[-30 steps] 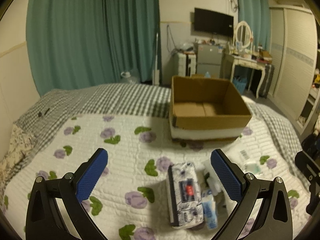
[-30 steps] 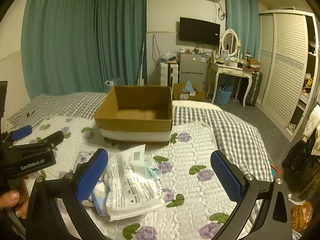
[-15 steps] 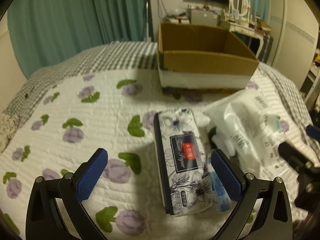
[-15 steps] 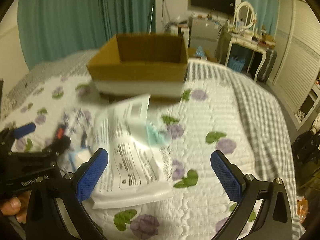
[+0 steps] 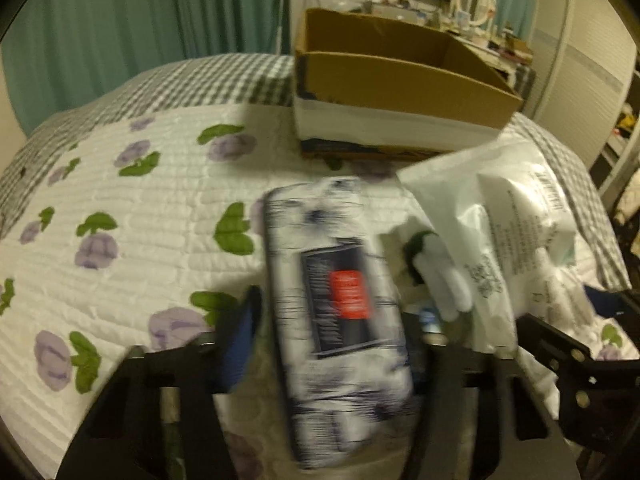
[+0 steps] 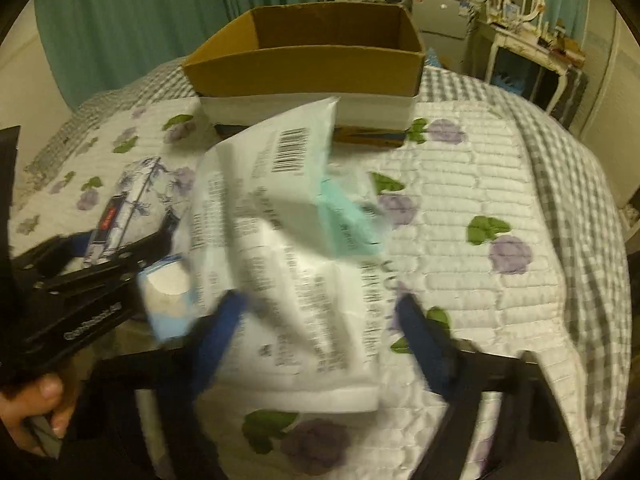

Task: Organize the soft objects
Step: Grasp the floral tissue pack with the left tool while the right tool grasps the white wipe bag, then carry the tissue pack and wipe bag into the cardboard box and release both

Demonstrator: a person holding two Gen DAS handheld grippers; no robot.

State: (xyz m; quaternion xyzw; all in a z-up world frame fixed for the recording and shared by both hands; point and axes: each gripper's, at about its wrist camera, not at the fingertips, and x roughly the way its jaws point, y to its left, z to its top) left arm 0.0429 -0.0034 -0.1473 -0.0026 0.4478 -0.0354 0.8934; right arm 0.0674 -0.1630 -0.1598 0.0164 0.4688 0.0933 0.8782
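A flower-printed tissue pack (image 5: 340, 304) with a red label lies on the quilt between the jaws of my left gripper (image 5: 332, 340). The jaws stand close on both its sides; blur hides whether they touch. A white plastic bag (image 6: 288, 264) with printed text and a barcode lies to its right, also in the left wrist view (image 5: 500, 232). My right gripper (image 6: 320, 336) straddles the bag's near end, its jaws partly closed and blurred. The left gripper shows in the right wrist view (image 6: 132, 240) around the tissue pack (image 6: 128, 208). A small blue-and-white packet (image 6: 168, 292) lies between the two items.
An open cardboard box (image 5: 392, 92) stands on the bed beyond the items, also in the right wrist view (image 6: 312, 68). The quilt (image 5: 132, 216) with purple flowers spreads left. Green curtains (image 5: 140, 20) hang behind. A dressing table (image 6: 532, 52) stands at the right.
Both grippers have dropped toward the bed. The left jaws have narrowed around the tissue pack and the right jaws around the white bag.
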